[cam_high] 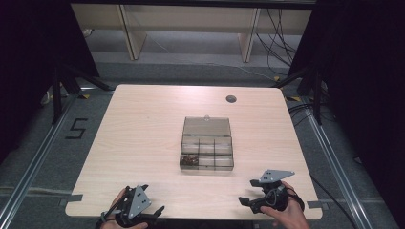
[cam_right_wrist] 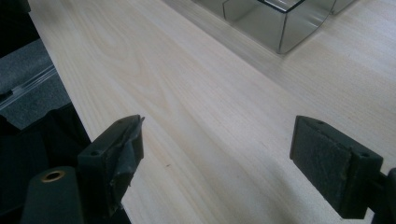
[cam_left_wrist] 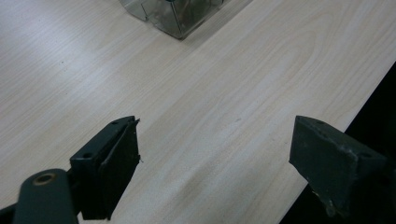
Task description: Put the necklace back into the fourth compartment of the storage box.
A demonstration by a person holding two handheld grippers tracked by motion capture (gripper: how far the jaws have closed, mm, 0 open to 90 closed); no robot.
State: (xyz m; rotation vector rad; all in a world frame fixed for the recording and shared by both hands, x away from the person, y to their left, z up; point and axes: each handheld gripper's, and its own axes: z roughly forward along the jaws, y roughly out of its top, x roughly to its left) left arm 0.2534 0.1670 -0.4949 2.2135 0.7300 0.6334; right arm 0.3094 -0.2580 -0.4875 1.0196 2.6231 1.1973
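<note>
Compartment box (cam_high: 207, 150) sits mid-tabletop (cam_high: 143, 133), lid open, small brown bits in its front-left cell. Left tool (cam_left_wrist: 215, 163) and right tool (cam_right_wrist: 217, 163) rest near the front edge, jaws wide apart, holding nothing.

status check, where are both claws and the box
Left claw open, empty, near table edge. Right claw open, empty. Clear compartment box mid-table, lid open, brown bits in one corner cell. Path clear.

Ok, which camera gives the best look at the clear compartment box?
The high view: the whole compartment box shows, lid open, small brown items in one near corner cell. The left gripper view and right gripper view each catch just one corner at the top edge.
</note>
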